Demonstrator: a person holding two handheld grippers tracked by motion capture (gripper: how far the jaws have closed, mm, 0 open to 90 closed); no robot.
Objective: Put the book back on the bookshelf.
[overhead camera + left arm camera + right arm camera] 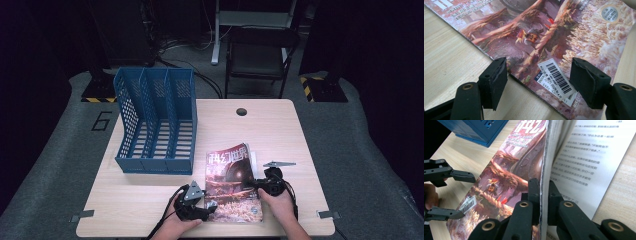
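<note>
R gripper (pixel 540 202) is clamping the magazine's (pixel 231 182) top pages at table's (pixel 150 200) 6 o'clock to lift them, while L gripper (pixel 537 77) is waiting open over its 7 o'clock corner, prob to steady it

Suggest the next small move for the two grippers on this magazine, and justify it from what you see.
Probably lift the right gripper slightly: its jaws pinch the magazine cover and pages at the open edge, while the open left gripper straddles the opposite corner, flat on the table.
</note>
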